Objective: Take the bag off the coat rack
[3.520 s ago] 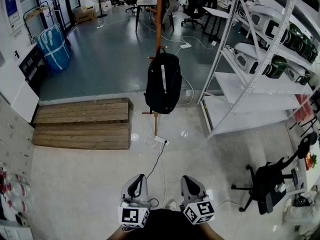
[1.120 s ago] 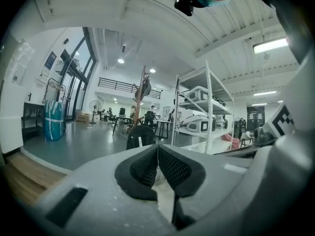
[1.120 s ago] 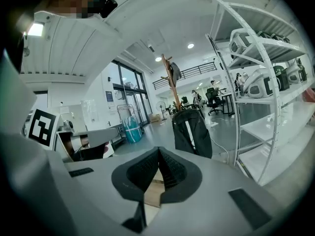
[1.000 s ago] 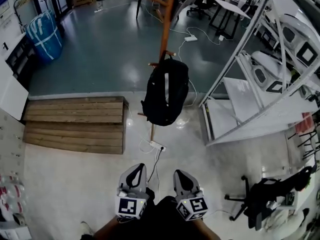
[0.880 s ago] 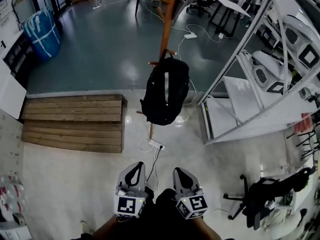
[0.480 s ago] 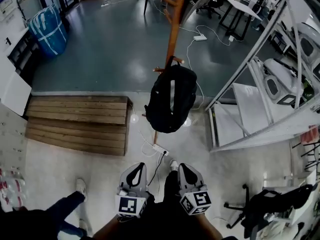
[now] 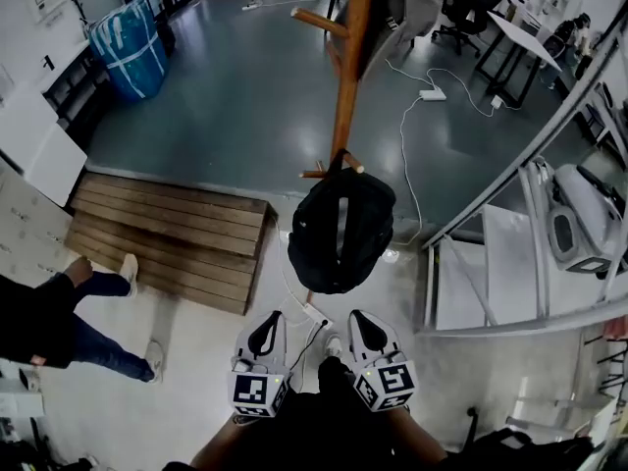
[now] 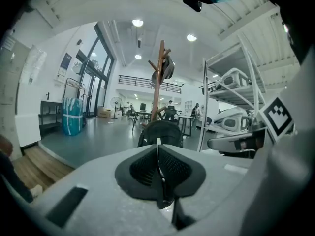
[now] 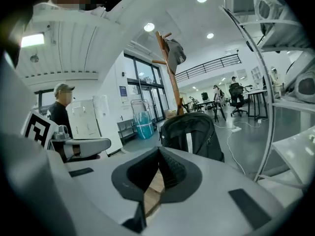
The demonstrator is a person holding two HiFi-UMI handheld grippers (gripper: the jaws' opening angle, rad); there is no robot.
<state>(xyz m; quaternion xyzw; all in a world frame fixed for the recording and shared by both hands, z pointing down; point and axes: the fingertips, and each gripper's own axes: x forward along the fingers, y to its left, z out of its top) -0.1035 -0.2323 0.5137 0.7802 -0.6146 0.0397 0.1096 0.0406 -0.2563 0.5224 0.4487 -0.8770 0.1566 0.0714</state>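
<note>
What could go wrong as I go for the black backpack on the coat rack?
The backpack hangs by its top loop on a peg of the coat rack; pulling rather than lifting could tip the rack. A white cable lies at the rack's foot, a likely trip hazard. The left gripper and right gripper have their jaws shut, so neither can grip yet.

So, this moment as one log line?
bag: hanging on coat rack, untouched | left hand-held gripper: shut, empty | right hand-held gripper: shut, empty

Wooden pallet (image 7: 167, 238) left; blue bundle (image 7: 130, 47) far left; metal shelving (image 7: 515, 263) right.
</note>
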